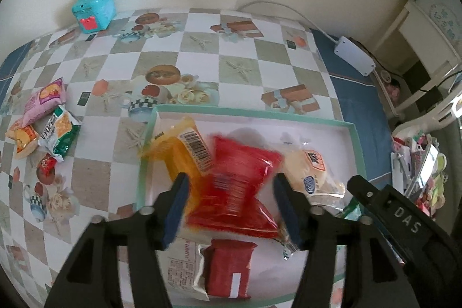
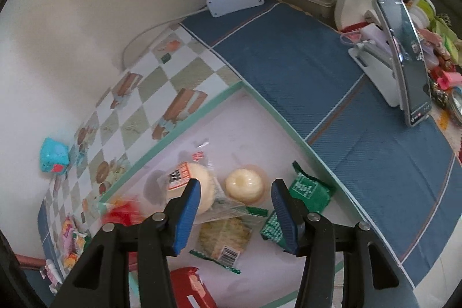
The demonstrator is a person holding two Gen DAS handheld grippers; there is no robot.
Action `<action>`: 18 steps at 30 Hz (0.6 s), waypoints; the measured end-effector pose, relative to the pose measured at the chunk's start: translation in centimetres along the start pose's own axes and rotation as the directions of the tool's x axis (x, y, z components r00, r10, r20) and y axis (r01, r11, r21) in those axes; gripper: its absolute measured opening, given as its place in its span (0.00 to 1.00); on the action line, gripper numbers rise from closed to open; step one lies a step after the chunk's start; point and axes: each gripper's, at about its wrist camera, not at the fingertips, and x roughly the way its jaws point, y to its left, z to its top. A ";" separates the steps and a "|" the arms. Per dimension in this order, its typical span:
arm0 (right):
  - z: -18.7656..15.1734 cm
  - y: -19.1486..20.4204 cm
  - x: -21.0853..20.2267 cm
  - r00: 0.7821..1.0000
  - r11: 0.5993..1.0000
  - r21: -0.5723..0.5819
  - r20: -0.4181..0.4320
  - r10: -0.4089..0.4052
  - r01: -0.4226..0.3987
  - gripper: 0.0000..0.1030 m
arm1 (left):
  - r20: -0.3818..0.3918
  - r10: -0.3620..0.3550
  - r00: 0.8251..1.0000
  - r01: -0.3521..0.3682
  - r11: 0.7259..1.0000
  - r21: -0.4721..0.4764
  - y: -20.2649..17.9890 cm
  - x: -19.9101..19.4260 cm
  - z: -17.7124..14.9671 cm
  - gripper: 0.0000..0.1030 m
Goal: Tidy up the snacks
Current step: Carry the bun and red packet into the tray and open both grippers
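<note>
While blurred, the red plastic snack packet (image 1: 242, 181) lies between the spread fingers of the left gripper (image 1: 231, 204), inside the shallow white tray with a mint-green rim (image 1: 356, 140). Right gripper (image 2: 235, 217) spread wide, empty, over a clear-wrapped green cracker pack (image 2: 223, 235) in that tray.

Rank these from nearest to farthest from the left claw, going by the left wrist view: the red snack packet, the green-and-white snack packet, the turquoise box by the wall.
1. Red snack packet: between the fingers of the left claw, over the tray, blurred.
2. Green-and-white snack packet: far left on the tablecloth, in the loose pile.
3. Turquoise box: back left, against the wall.
</note>
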 end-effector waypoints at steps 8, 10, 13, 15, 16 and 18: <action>-0.3 0.5 0.5 0.999 0.999 -0.026 -0.022 -0.038 0.037 0.63 | 0.002 0.055 0.998 -0.055 0.996 -0.074 2.5 -0.7 0.1 0.73; -0.5 0.9 0.6 0.999 0.998 -0.039 -0.024 -0.041 0.040 0.70 | 0.009 0.085 0.996 -0.083 0.991 -0.104 3.8 -0.9 0.1 0.88; -0.7 1.5 0.6 0.999 0.997 -0.065 -0.023 -0.047 0.046 0.75 | 0.011 0.135 0.991 -0.131 0.979 -0.154 6.1 -1.1 0.1 0.88; -1.0 2.1 0.5 0.999 0.995 -0.090 -0.014 -0.051 0.050 0.89 | 0.005 0.160 0.987 -0.157 0.970 -0.183 7.4 -1.3 0.0 0.91; -1.0 2.3 0.5 0.999 0.994 -0.099 -0.009 -0.051 0.050 0.95 | 0.002 0.171 0.985 -0.168 0.966 -0.195 8.0 -1.4 -0.1 0.92; -1.3 3.0 0.2 0.999 0.991 -0.121 0.001 -0.051 0.050 0.98 | -0.006 0.188 0.982 -0.185 0.958 -0.220 9.5 -1.7 -0.4 0.92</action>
